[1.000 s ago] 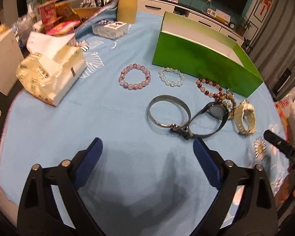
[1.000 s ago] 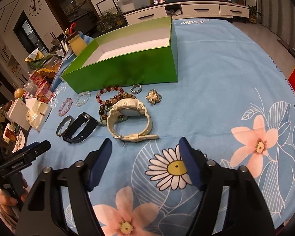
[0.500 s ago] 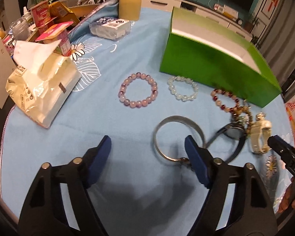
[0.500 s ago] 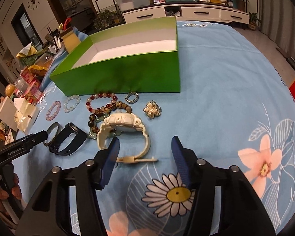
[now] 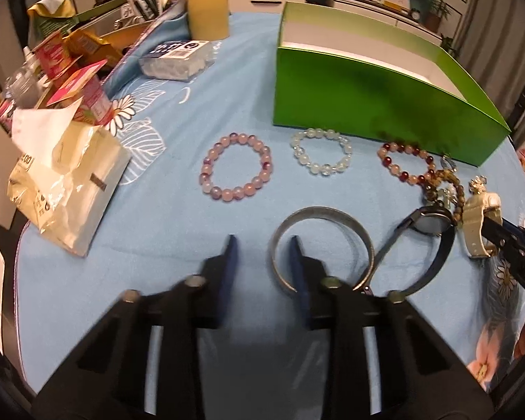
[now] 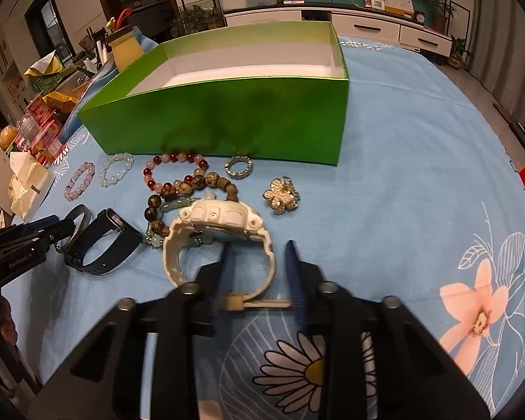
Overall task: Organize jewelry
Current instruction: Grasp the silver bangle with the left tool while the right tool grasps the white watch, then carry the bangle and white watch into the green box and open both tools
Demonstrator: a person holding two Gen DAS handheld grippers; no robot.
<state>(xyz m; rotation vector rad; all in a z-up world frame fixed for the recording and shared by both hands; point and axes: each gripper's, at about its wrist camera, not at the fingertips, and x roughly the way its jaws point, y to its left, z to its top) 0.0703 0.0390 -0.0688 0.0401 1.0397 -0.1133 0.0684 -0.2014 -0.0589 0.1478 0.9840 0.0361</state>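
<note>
The left hand-held gripper (image 5: 262, 252) sits low over the blue-clothed desk (image 5: 178, 217) with its jaws partly open, straddling the near-left rim of the silver bangle (image 5: 323, 245): one blue finger lies inside the ring, the other outside it, and neither visibly presses the metal. Just right of the bangle lies the dark watch (image 5: 428, 231), and ahead of the gripper lie the pink bead bracelet (image 5: 236, 167) and the pale bead bracelet (image 5: 321, 152), with the green box (image 5: 374, 105) standing open behind them. The right hand-held gripper (image 6: 259, 266) is likewise partly open, its fingers on either side of the right-hand strap of the white watch (image 6: 220, 241), whose buckle end rests between them; whether the pads touch the strap I cannot tell. Ahead of that gripper, past the watch, lie the brown bead bracelet (image 6: 192, 189), the red-and-white bead bracelet (image 6: 173, 164), a small silver ring (image 6: 239, 167) against the box wall, and, to the right, a flower brooch (image 6: 281, 196). A tissue pack (image 5: 66, 182) sits far left of the left gripper.
</note>
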